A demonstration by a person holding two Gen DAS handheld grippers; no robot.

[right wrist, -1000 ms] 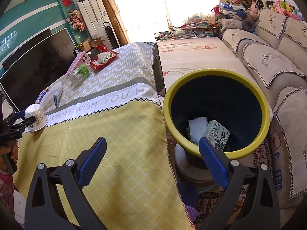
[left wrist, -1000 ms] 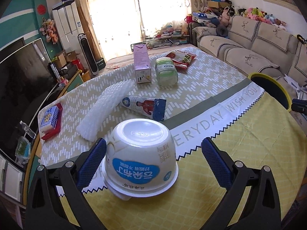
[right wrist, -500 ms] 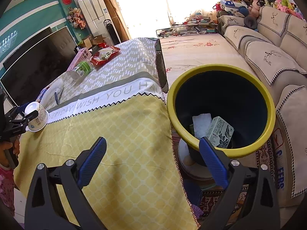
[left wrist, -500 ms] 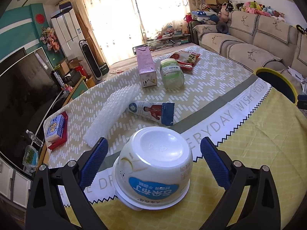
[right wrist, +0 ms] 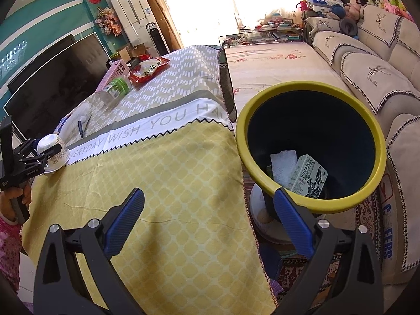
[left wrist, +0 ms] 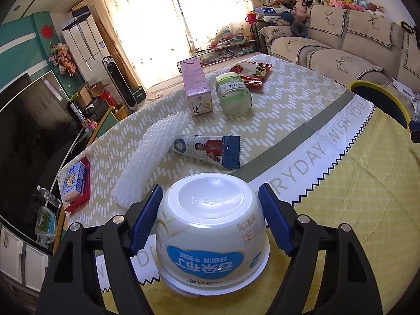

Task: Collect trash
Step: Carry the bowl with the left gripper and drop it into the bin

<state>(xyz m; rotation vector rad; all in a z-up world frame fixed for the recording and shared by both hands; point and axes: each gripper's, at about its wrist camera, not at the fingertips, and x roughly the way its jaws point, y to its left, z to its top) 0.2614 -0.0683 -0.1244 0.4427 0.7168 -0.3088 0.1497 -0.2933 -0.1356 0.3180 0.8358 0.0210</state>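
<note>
An upside-down white pudding cup (left wrist: 210, 233) with a blue label sits on the yellow tablecloth. My left gripper (left wrist: 210, 220) is shut on the cup, its blue pads (left wrist: 145, 220) pressed against both sides. The cup and left gripper also show in the right wrist view (right wrist: 52, 155) at the far left. My right gripper (right wrist: 207, 225) is open and empty, over the table's edge beside the yellow-rimmed dark bin (right wrist: 309, 144). The bin holds a green carton (right wrist: 309, 176) and a white foam piece (right wrist: 283, 165).
On the table lie a blue-ended wrapper (left wrist: 210, 149), a white foam net (left wrist: 149, 157), a pink carton (left wrist: 197, 86), a green-lidded jar (left wrist: 233, 94) and a red snack bag (left wrist: 252, 72). A sofa (right wrist: 380, 73) runs along the right. A TV (left wrist: 29, 131) stands left.
My left gripper has moved in around the cup and closed on its sides. My right gripper has drifted slightly and stays open.
</note>
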